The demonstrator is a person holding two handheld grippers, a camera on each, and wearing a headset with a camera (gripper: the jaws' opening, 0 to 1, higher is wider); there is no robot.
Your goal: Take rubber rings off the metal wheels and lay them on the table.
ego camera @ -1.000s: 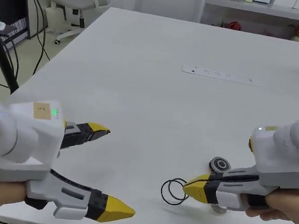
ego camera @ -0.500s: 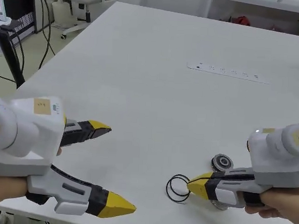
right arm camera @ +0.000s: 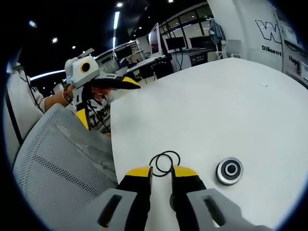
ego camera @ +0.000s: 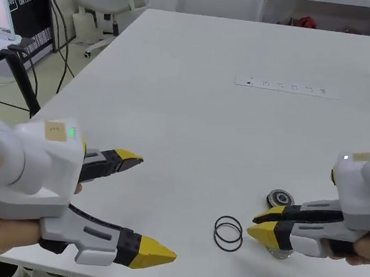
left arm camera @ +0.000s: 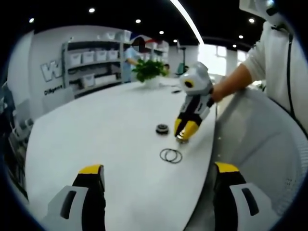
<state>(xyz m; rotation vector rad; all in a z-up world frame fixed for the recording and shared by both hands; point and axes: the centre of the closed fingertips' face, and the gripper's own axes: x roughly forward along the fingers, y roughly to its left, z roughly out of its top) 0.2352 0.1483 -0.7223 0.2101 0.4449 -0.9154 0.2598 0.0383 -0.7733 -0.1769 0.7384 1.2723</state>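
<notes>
Two thin black rubber rings (ego camera: pixel 228 233) lie overlapping, flat on the table (ego camera: pixel 192 114).

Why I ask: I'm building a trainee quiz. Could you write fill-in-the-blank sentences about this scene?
1. ____ rings lie overlapping on the table.
2. The left tool has its jaws wide ____.
3. Beside the right tool lies a round metal ____.
Missing words: two; open; wheel.
</notes>
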